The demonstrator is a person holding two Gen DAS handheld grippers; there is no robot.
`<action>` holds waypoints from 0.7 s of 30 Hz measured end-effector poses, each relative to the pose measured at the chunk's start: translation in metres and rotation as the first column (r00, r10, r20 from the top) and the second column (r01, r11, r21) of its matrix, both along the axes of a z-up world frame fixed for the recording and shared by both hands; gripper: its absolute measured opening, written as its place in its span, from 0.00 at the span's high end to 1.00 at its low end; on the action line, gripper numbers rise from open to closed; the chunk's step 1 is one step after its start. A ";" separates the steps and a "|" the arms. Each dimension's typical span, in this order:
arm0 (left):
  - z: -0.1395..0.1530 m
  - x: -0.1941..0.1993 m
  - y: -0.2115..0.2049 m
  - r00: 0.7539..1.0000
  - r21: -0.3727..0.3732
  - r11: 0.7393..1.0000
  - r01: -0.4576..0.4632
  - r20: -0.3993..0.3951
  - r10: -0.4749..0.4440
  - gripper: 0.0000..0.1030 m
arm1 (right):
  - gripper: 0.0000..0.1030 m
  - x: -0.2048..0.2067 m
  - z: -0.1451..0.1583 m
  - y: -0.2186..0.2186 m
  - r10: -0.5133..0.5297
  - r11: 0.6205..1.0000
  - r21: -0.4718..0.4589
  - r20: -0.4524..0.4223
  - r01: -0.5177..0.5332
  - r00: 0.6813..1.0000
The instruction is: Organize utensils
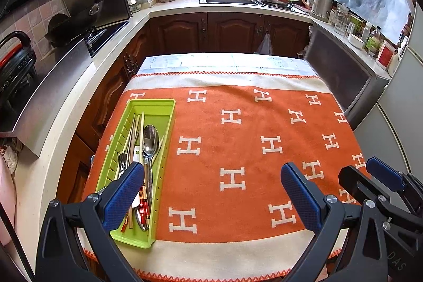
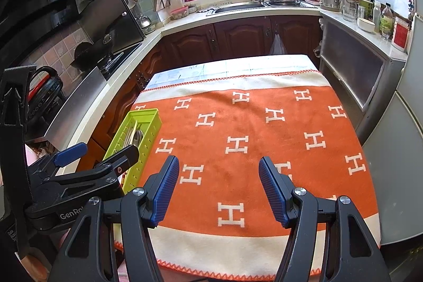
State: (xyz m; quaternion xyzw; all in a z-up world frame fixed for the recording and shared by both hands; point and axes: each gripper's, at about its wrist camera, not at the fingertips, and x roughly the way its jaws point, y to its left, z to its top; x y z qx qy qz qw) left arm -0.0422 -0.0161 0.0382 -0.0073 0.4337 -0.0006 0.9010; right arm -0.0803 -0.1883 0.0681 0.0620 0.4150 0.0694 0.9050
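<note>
A lime-green utensil tray (image 1: 167, 147) lies lengthwise at the left edge of the orange cloth with white H marks (image 1: 238, 147). Inside it are a large metal spoon (image 1: 150, 139), chopsticks (image 1: 142, 123), a fork (image 1: 121, 160) and red-patterned handles (image 1: 144, 200). My left gripper (image 1: 211, 168) stands open over the cloth, its left finger (image 1: 124, 192) hanging above the tray's near half; nothing is between its pads. My right gripper (image 2: 219, 161) is open too, empty, over the cloth's near middle. The tray (image 2: 151, 132) sits to its left, partly hidden behind the left gripper (image 2: 103, 149).
The cloth covers a small table (image 2: 238, 65) whose far strip is bare. A counter with a stove and wok (image 1: 79, 25) runs along the left. A sink (image 1: 230, 0) lies at the back. A metal cabinet (image 1: 341, 75) and bottles stand at the right.
</note>
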 end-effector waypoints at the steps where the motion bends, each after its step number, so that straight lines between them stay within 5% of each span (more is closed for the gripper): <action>1: 0.000 0.000 -0.001 1.000 0.000 1.000 -0.001 -0.001 0.001 0.01 | 0.38 0.000 0.000 0.000 0.000 1.000 0.000 0.000 0.000 1.000; 21: -0.001 0.000 -0.003 1.000 -0.001 1.000 -0.001 -0.003 0.001 0.01 | 0.38 0.002 -0.002 -0.002 0.000 1.000 0.007 -0.005 0.000 1.000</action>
